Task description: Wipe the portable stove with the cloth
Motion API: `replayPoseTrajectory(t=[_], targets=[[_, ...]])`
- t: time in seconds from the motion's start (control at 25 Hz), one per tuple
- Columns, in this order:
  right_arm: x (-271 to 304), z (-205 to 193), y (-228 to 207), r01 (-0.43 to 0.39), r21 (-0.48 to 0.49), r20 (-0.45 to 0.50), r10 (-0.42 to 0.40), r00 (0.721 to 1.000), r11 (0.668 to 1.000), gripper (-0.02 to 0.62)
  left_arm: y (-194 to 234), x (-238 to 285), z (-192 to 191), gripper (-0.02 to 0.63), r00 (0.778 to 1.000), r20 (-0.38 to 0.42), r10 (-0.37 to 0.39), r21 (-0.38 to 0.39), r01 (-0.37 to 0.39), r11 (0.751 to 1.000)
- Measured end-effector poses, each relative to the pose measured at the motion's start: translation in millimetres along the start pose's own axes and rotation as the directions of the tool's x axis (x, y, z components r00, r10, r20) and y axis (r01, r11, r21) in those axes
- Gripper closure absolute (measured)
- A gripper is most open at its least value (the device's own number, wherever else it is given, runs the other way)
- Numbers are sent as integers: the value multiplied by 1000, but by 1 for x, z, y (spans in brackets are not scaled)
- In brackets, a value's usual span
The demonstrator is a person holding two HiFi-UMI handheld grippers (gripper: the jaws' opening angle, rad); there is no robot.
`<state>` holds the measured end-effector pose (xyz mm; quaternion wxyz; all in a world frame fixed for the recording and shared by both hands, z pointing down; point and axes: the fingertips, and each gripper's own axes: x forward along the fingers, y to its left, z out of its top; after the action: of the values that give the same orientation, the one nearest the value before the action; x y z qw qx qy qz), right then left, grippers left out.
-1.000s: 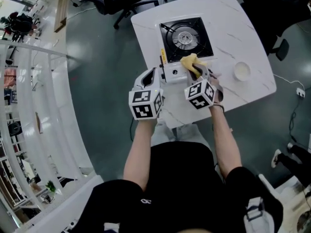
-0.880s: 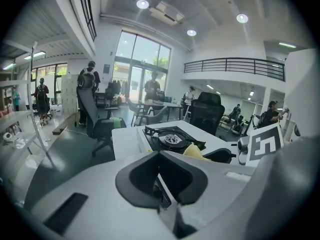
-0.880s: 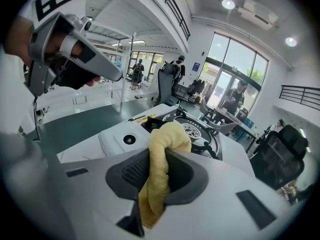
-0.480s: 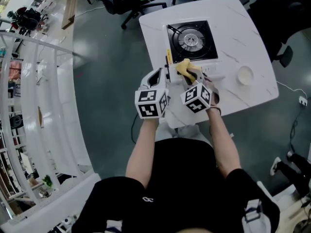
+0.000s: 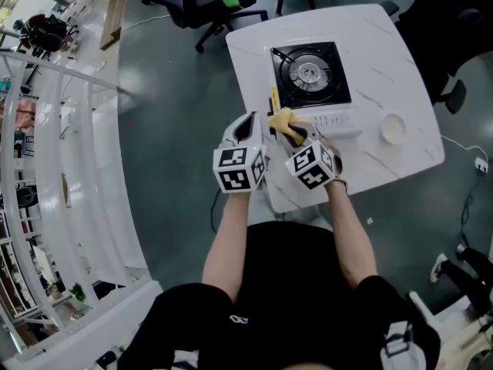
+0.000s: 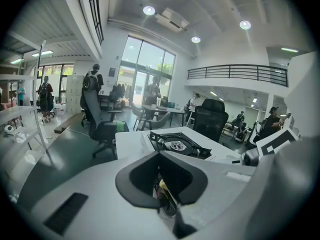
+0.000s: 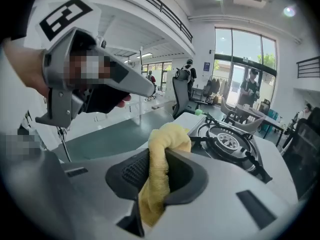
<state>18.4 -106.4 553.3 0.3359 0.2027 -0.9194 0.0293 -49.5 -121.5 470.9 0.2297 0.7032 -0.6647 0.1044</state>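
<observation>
The right tool [image 5: 296, 133] grips a yellow cloth [image 5: 281, 119] by the stove [image 5: 310, 74].

Bunched yellow cloth [image 5: 282, 120] in right tool [image 7: 156, 176], at front-left corner of black-topped portable stove [image 5: 310, 74].

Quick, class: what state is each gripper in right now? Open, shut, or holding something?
Left gripper: jaws nearly together; whether they grip anything cannot be told.
Right gripper: shut on the yellow cloth.

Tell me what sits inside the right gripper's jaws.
A yellow cloth, clamped between the right gripper's jaws and bulging out above them. Its lower end disappears behind the gripper's body.
</observation>
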Motion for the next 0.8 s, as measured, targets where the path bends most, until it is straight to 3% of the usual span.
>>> replayPoseTrajectory(t=[0.28,0.44,0.64,0.8], targets=[[17,21,-1,-66,149,28,62,998,987,537,18,44,7,612,994,-35,-103,17,104,994],[24,51,-9,-92,323,118,57,991,942,537,36,76,28,612,985,-35,-171,2,171,985],[44,86,-31,-62,462,192,-32,981,885,535,56,106,35,612,968,-59,-244,-26,243,970],[61,93,-51,38,505,160,-136,978,862,535,82,128,27,612,955,-98,-279,-41,276,960]])
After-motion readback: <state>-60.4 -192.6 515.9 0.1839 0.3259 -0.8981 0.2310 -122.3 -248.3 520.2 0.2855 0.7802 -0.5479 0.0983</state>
